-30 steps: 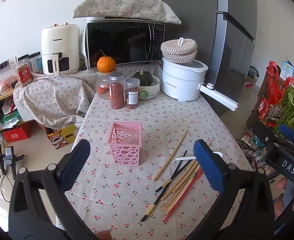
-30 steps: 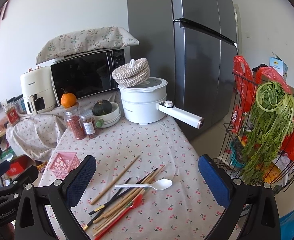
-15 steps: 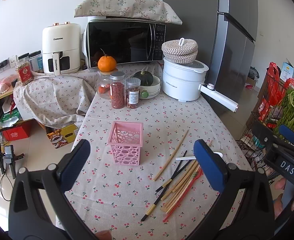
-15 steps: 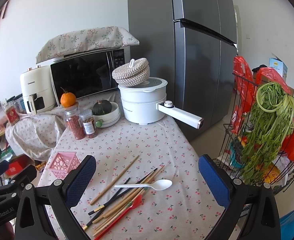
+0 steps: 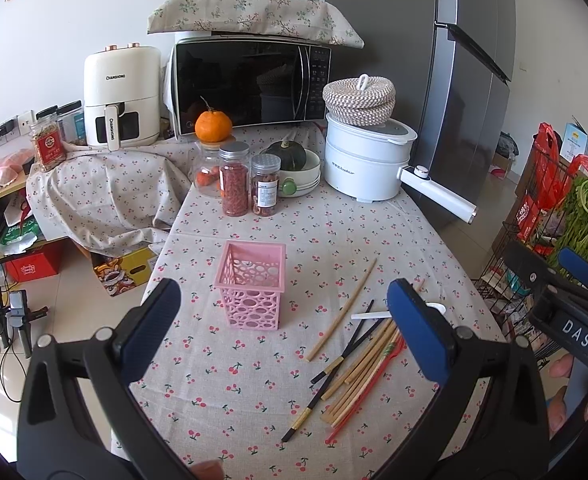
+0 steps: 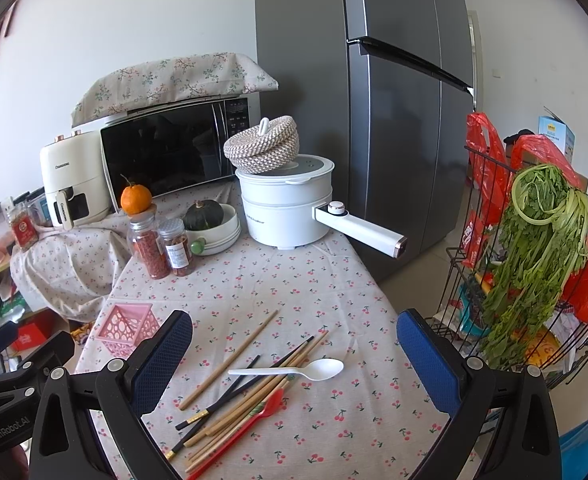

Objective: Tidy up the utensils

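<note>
A pink perforated basket (image 5: 252, 283) stands upright on the cherry-print tablecloth (image 5: 254, 384); it also shows in the right wrist view (image 6: 128, 327). To its right lie several wooden and black chopsticks (image 5: 353, 360), a red utensil (image 5: 367, 384) and a white plastic spoon (image 6: 294, 370). One wooden chopstick (image 5: 341, 316) lies apart from the pile. My left gripper (image 5: 286, 332) is open and empty above the table's near side. My right gripper (image 6: 294, 364) is open and empty above the utensil pile; it shows at the right edge of the left wrist view (image 5: 565, 300).
At the table's back stand spice jars (image 5: 236, 184), a bowl with a squash (image 5: 294, 168), a white electric pot (image 5: 365, 164) with a long handle, a microwave (image 5: 250, 84) and an air fryer (image 5: 122, 96). A fridge (image 6: 393, 120) and a wire rack with greens (image 6: 533, 248) stand right.
Both grippers have stayed nearly still and open. Nothing on the table has moved.
</note>
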Action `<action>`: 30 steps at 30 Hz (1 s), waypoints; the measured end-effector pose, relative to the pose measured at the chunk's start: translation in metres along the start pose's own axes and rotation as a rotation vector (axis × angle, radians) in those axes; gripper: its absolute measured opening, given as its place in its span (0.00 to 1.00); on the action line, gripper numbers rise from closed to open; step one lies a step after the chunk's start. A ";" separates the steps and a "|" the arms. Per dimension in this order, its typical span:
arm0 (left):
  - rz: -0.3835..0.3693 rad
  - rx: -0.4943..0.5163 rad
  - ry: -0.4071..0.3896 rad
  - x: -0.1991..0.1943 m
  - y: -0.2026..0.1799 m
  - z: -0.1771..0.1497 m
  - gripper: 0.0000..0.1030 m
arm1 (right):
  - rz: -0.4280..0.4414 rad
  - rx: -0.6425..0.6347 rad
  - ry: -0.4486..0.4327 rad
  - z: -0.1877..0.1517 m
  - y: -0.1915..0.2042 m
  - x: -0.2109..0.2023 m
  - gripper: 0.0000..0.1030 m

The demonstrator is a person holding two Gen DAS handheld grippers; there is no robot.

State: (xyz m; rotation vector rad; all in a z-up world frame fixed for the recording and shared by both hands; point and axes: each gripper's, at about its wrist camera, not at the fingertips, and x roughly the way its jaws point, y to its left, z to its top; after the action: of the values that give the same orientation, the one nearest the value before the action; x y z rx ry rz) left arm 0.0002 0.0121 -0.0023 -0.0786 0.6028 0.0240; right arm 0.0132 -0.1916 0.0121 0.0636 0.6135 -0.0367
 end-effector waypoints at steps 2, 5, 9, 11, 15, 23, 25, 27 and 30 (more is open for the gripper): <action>0.001 0.000 0.000 0.000 0.000 0.000 1.00 | 0.001 0.001 0.001 0.000 0.000 0.000 1.00; 0.002 0.001 0.000 0.001 0.000 0.000 1.00 | 0.000 0.000 0.002 0.000 0.000 0.001 1.00; 0.002 0.001 0.000 0.000 0.000 0.000 1.00 | 0.001 0.000 0.003 -0.001 0.000 0.001 1.00; 0.002 0.002 -0.001 0.000 0.000 0.000 1.00 | 0.002 0.001 0.003 0.000 0.000 0.001 1.00; 0.003 0.002 0.000 0.001 0.000 0.000 1.00 | 0.002 0.001 0.003 -0.001 0.000 0.001 1.00; 0.003 0.001 0.000 0.000 0.000 0.000 1.00 | 0.004 -0.004 0.008 -0.002 0.000 0.003 1.00; 0.003 0.002 0.000 0.001 0.000 0.000 1.00 | 0.004 -0.005 0.008 -0.002 0.000 0.003 1.00; 0.005 0.003 -0.001 0.001 0.001 0.000 1.00 | 0.003 -0.004 0.007 -0.001 0.000 0.003 1.00; 0.007 0.004 -0.001 0.000 0.002 0.000 1.00 | 0.003 -0.004 0.009 -0.001 0.001 0.003 1.00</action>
State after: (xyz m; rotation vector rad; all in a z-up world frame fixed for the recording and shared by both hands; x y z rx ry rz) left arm 0.0003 0.0136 -0.0030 -0.0721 0.6024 0.0296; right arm 0.0149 -0.1910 0.0095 0.0609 0.6222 -0.0322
